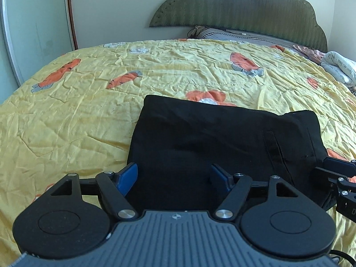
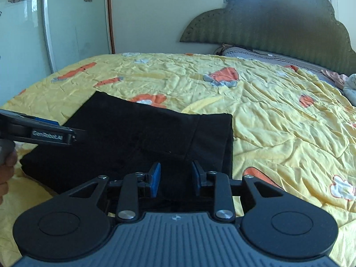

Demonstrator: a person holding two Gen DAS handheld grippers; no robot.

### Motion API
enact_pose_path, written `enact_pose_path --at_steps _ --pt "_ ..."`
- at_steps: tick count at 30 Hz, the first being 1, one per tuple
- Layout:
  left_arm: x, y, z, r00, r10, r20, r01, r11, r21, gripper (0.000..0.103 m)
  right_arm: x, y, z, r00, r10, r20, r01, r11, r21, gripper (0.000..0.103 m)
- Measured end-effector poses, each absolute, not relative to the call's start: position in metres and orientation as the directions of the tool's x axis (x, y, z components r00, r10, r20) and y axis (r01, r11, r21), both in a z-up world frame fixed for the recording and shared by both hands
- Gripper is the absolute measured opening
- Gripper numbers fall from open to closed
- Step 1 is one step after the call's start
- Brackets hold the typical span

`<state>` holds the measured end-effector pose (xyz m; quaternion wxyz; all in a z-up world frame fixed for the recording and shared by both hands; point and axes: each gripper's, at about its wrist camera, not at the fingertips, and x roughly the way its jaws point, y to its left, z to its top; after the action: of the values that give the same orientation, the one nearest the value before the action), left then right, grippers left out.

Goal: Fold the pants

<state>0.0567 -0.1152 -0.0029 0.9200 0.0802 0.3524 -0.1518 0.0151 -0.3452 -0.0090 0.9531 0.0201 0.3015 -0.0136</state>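
The black pants (image 1: 213, 138) lie folded into a compact rectangle on the yellow bedspread (image 1: 77, 115); they also show in the right wrist view (image 2: 138, 138). My left gripper (image 1: 173, 175) is open, its blue pads wide apart over the near edge of the pants, holding nothing. My right gripper (image 2: 175, 175) is open with a narrower gap, over the near right corner of the pants, empty. The right gripper shows at the right edge of the left wrist view (image 1: 338, 173). The left gripper shows at the left of the right wrist view (image 2: 44, 131).
A green headboard (image 1: 240, 4) and pillows (image 1: 233, 34) stand at the far end of the bed. A bundled white cloth (image 1: 340, 69) lies at the far right. A glass wardrobe door (image 1: 33, 29) stands at the left. My hand (image 2: 6, 169) shows at the left edge.
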Motion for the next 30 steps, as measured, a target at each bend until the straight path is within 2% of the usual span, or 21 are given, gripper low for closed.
enact_pose_path --at_steps 6,9,14,20,23,26,30 --pt "0.053 -0.118 -0.002 0.703 -0.216 -0.677 0.335 0.941 0.048 0.076 0.006 -0.352 -0.005 0.832 -0.027 -0.554 0.068 0.996 0.053 0.029" --pt "0.052 -0.118 -0.002 0.702 -0.211 -0.680 0.335 0.941 0.054 0.076 0.002 -0.348 -0.002 0.841 0.009 -0.541 0.038 0.996 0.076 0.030" --pt "0.046 -0.120 -0.002 0.705 -0.207 -0.679 0.338 0.939 0.065 0.077 0.005 -0.346 -0.010 0.825 -0.019 -0.564 0.041 0.999 0.028 0.029" --pt "0.040 -0.121 -0.002 0.705 -0.212 -0.677 0.352 0.933 0.074 0.078 0.002 -0.350 -0.010 0.827 -0.013 -0.562 0.047 0.998 0.045 0.030" --pt "0.042 -0.114 0.003 0.689 -0.265 -0.675 0.393 0.919 0.040 0.079 -0.002 -0.357 -0.005 0.840 0.019 -0.543 0.040 0.995 0.097 0.031" --pt "0.050 -0.101 0.010 0.675 -0.323 -0.664 0.434 0.901 0.003 0.081 -0.004 -0.377 -0.002 0.850 0.050 -0.524 0.058 0.980 0.188 0.041" --pt "0.066 -0.077 0.017 0.680 -0.364 -0.636 0.450 0.893 -0.030 0.087 0.002 -0.409 -0.006 0.839 0.095 -0.536 0.084 0.950 0.299 0.043"
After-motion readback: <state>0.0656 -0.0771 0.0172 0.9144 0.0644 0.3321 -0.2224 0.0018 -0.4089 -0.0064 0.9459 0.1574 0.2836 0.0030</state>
